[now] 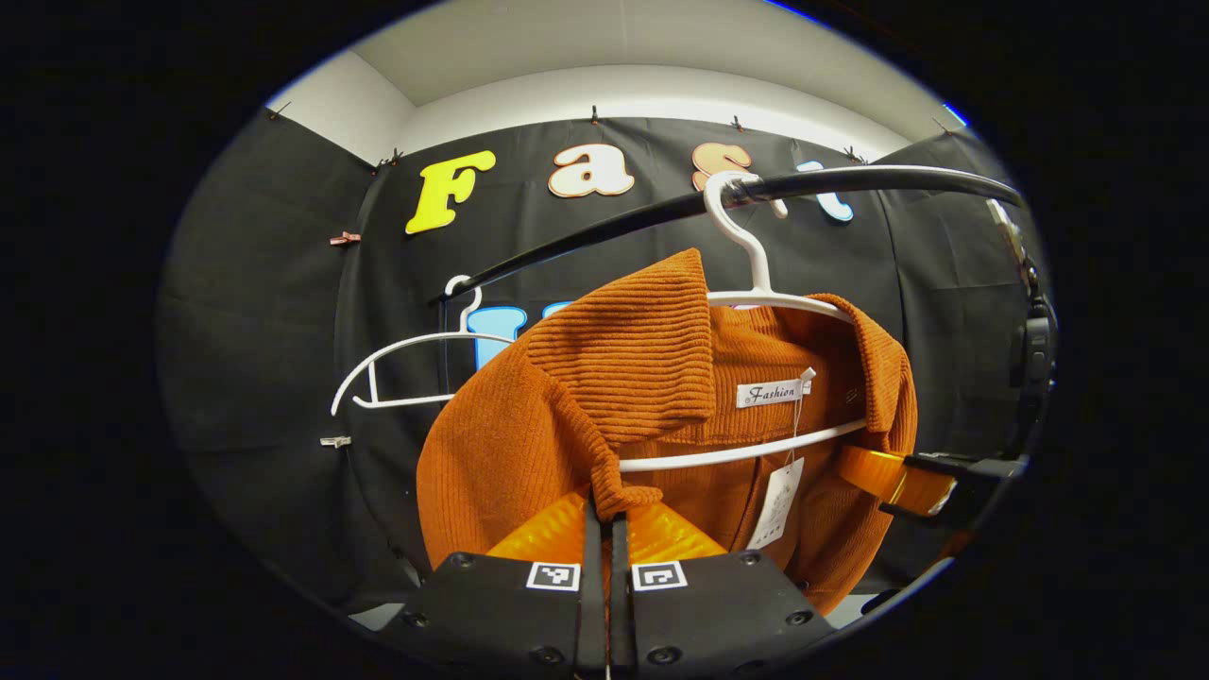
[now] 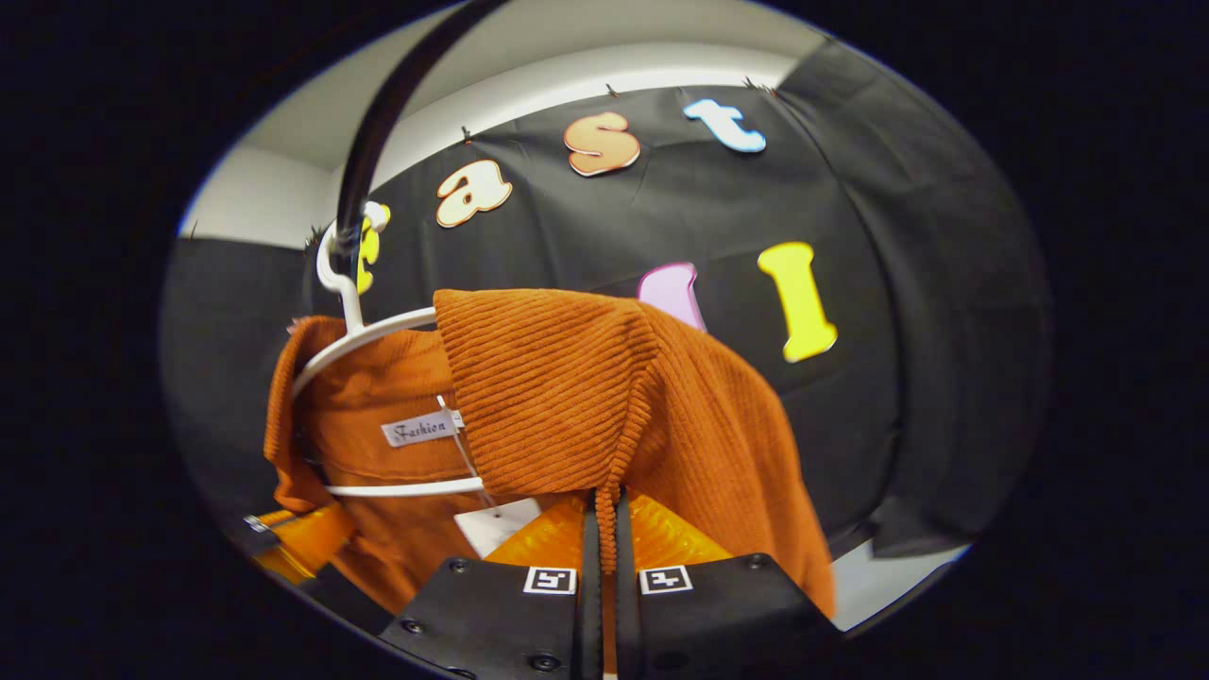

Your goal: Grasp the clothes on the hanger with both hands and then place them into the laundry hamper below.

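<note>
An orange ribbed knit top (image 1: 529, 444) hangs on a white hanger (image 1: 756, 274) hooked over the black rail (image 1: 604, 231). The left gripper (image 1: 605, 515) has its fingers pinched together on a fold of the collar edge. The right gripper (image 2: 605, 510) is likewise clamped on the fabric at the opposite shoulder. An empty white hanger (image 1: 397, 364) hangs farther along the rail.

Even indoor light, sharp centre, heavy fisheye bend.

The sweater (image 1: 661, 397) is evenly lit and crisp in both views, its ribbing clear. A thin glare line runs along the rail (image 1: 850, 179) at upper right of the left gripper view. Straight edges bow toward the rims, where the picture darkens and softens.
</note>
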A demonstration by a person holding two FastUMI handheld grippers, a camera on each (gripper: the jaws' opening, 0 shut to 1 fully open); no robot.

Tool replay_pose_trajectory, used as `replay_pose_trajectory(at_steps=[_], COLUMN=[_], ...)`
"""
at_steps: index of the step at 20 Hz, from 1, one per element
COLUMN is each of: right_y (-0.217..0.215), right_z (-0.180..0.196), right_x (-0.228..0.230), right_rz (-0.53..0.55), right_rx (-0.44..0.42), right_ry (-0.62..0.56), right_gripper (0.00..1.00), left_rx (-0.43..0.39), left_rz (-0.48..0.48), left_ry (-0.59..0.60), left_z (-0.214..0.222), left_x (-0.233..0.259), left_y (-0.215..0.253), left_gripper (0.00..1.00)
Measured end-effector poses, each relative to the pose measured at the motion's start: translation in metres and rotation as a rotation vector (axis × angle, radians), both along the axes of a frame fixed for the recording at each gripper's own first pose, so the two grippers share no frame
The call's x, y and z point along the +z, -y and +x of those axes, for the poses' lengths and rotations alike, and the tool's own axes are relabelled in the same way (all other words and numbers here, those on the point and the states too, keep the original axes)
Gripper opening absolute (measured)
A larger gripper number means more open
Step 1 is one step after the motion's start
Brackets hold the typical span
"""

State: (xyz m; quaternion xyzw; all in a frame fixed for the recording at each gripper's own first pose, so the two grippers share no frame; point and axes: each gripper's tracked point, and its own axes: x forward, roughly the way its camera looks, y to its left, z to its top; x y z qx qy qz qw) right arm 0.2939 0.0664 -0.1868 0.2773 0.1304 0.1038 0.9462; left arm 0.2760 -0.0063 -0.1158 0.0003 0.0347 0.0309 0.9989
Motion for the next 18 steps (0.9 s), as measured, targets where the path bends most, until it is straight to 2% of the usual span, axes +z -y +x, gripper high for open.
replay_pose_trajectory(at_steps=[1,2,4,5,7,10,11,13,18], right_y=[-0.002,-0.006,-0.001,-0.004,-0.009,0.003,0.009,0.032,0.076], right_z=[-0.002,0.002,-0.003,-0.011,-0.026,-0.04,-0.038,-0.021,0.023], right_x=[-0.006,-0.012,-0.005,0.002,0.007,-0.004,0.001,0.006,0.044], right_rz=[0.054,0.097,0.154,0.181,0.177,0.065,0.034,-0.035,0.053], right_rx=[0.046,0.073,0.135,0.192,0.314,0.437,0.442,0.386,0.174], right_ry=[-0.046,-0.073,-0.123,-0.146,-0.213,-0.353,-0.347,-0.325,-0.192], right_gripper=[0.1,0.04,0.04,0.04,0.04,0.04,0.04,0.04,0.04], left_rx=[-0.014,-0.021,-0.036,-0.057,-0.113,-0.196,-0.209,-0.201,-0.151], left_rz=[-0.011,-0.017,-0.039,-0.064,-0.112,-0.175,-0.207,-0.247,-0.227], left_ry=[0.0,-0.009,-0.045,-0.079,-0.176,-0.276,-0.304,-0.319,-0.279], left_z=[0.001,0.003,0.003,0.002,0.0,-0.006,-0.008,-0.009,0.0], left_x=[0.002,0.001,0.0,0.0,-0.003,0.005,0.009,0.019,0.042], left_y=[0.001,0.0,-0.004,-0.004,-0.001,-0.005,-0.01,-0.027,-0.068], left_gripper=[0.07,0.07,0.06,0.05,0.05,0.05,0.05,0.05,0.05])
